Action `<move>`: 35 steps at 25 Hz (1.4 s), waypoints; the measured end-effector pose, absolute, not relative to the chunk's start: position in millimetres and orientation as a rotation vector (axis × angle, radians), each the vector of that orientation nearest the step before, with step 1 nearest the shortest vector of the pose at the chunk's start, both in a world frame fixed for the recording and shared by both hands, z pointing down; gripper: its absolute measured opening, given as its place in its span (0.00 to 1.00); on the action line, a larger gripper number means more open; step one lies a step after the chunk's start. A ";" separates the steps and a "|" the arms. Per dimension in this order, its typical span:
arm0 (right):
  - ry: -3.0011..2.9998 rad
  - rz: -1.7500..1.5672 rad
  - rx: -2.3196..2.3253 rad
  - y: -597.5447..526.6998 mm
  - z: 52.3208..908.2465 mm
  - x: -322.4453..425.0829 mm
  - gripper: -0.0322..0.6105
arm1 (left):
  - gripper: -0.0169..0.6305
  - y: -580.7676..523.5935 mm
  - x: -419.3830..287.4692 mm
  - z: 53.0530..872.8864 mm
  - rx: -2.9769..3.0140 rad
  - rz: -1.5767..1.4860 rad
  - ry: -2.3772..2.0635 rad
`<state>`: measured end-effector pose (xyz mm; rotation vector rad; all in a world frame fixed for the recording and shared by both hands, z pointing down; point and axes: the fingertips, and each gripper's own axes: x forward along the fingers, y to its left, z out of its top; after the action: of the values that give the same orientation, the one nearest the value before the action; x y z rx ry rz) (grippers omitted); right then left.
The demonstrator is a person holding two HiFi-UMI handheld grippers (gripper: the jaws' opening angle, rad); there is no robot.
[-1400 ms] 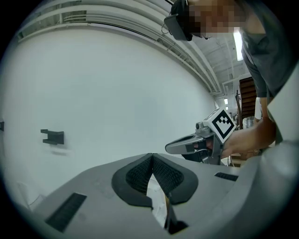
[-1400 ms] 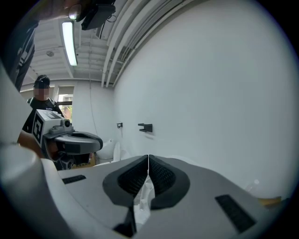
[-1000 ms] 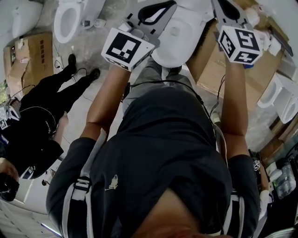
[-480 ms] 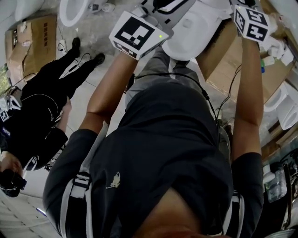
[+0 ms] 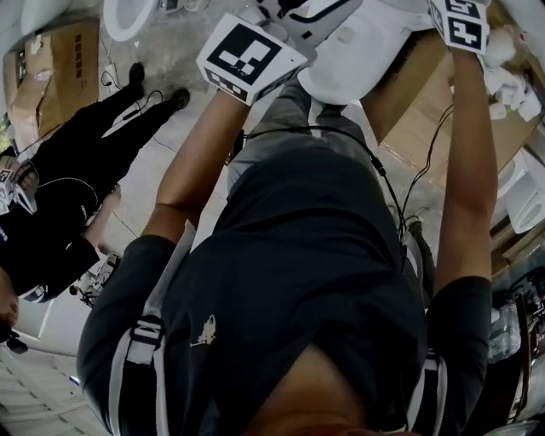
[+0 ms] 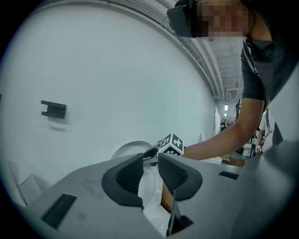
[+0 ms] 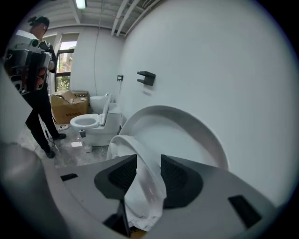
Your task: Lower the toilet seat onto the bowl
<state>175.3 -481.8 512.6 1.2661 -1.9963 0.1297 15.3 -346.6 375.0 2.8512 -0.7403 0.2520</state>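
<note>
In the right gripper view the white toilet seat stands raised in front of the upright lid. Its rim runs between the pads of my right gripper, whose jaws are opening; a gap shows beside the rim. In the head view the toilet is at the top, the right gripper's marker cube is at the top edge and its jaws are cut off. My left gripper is open with nothing between its pads, and points at the toilet from the left; its cube is beside the bowl.
A second toilet and a cardboard box stand further along the wall. A person in black stands to the left. A large cardboard box sits right of the toilet. A dark bracket is on the wall.
Both grippers have moved up the head view, further towards the toilet. The right cube now sits at the top edge.
</note>
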 end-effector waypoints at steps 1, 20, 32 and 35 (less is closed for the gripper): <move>-1.980 0.126 1.264 -484.0 515.3 177.3 0.30 | 0.15 -346.5 15.5 376.3 2.849 0.253 -0.739; -1.918 0.147 1.107 -441.8 524.1 170.2 0.26 | 0.15 -323.6 10.8 380.7 2.840 0.245 -0.740; -1.949 0.140 1.016 -382.5 524.0 148.7 0.26 | 0.15 -303.5 12.5 382.7 2.826 0.251 -0.763; -1.955 0.137 0.989 -362.0 528.2 143.7 0.26 | 0.15 -297.6 17.6 383.7 2.829 0.250 -0.766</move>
<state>143.7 -362.0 528.2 0.9893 -1.9554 0.1371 17.6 -297.6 383.7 2.8294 -0.7657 0.2504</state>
